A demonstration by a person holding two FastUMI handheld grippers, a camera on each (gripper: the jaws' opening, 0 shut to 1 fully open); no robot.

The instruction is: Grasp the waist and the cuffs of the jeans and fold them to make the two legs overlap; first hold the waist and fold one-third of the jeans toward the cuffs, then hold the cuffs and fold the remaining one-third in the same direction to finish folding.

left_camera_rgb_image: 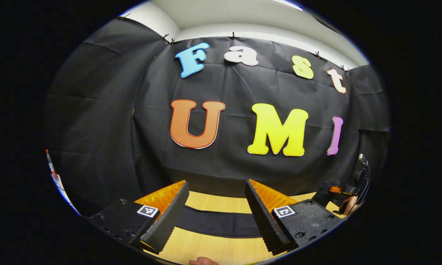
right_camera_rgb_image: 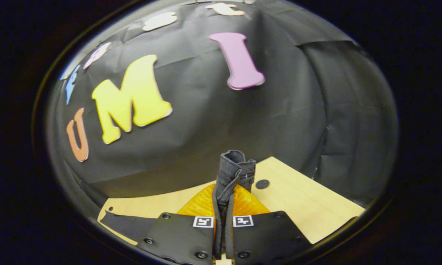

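The left gripper (left_camera_rgb_image: 216, 213) is hovering above the wooden table (left_camera_rgb_image: 221, 250) with its jaws standing wide apart, gripping nothing. Between its fingers, a dark strip of the jeans (left_camera_rgb_image: 217, 223) is lying flat across the tabletop. Off to the far right in the left gripper view, the right gripper (left_camera_rgb_image: 348, 197) is being held up by a hand.

In the right gripper view, the right gripper (right_camera_rgb_image: 223, 221) is pinching a bunched fold of the jeans (right_camera_rgb_image: 234, 173), jaws clamped together on the cloth, which is sticking up past the fingertips. More dark denim is trailing on the table (right_camera_rgb_image: 302, 198) at the near left.
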